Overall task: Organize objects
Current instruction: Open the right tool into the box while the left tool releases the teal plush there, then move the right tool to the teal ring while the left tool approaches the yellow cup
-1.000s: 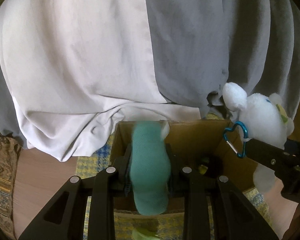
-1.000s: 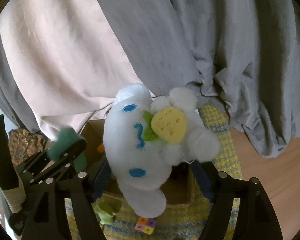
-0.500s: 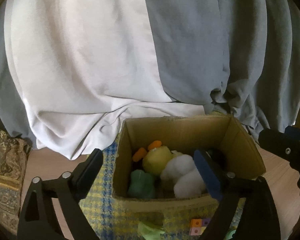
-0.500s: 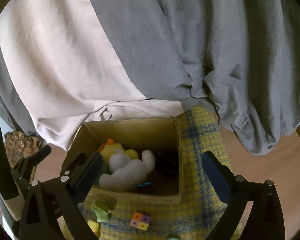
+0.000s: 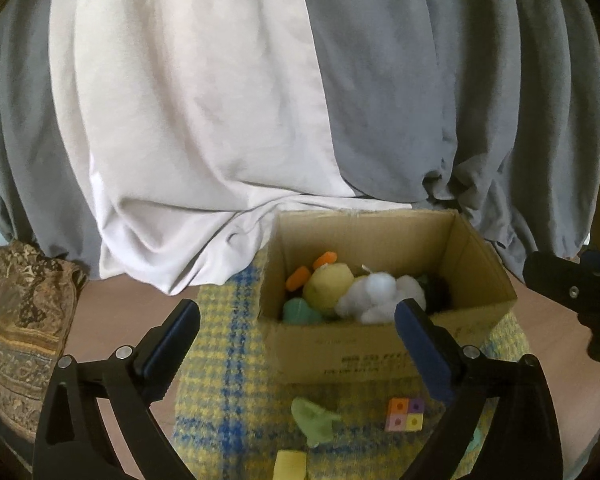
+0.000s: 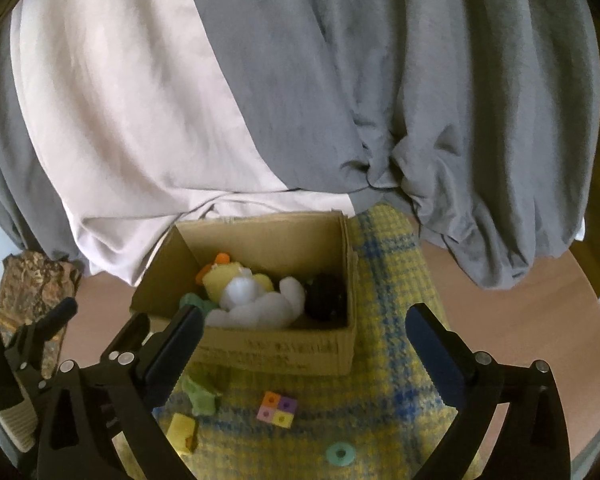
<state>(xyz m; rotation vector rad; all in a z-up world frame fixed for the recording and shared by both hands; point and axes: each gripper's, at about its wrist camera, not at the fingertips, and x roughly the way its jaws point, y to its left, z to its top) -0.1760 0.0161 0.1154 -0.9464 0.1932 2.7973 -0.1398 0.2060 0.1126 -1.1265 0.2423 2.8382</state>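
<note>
We saw the cardboard box (image 5: 384, 344) on the checked cloth (image 5: 220, 364), at twelve o'clock from both grippers, with the white plush (image 6: 260, 304) lying inside. Our left gripper (image 5: 296, 344), jaws still widening, and our right gripper (image 6: 304, 340), spread wide, held nothing. Only the right view showed the teal ring (image 6: 341, 455), at six o'clock of the four-coloured block (image 6: 278, 409).

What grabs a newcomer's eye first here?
The open cardboard box on the yellow-blue plaid mat, with a white plush toy lying on top of the other soft toys. Behind it hang white and grey drapes. A four-colour block lies on the mat in front of the box.
</note>
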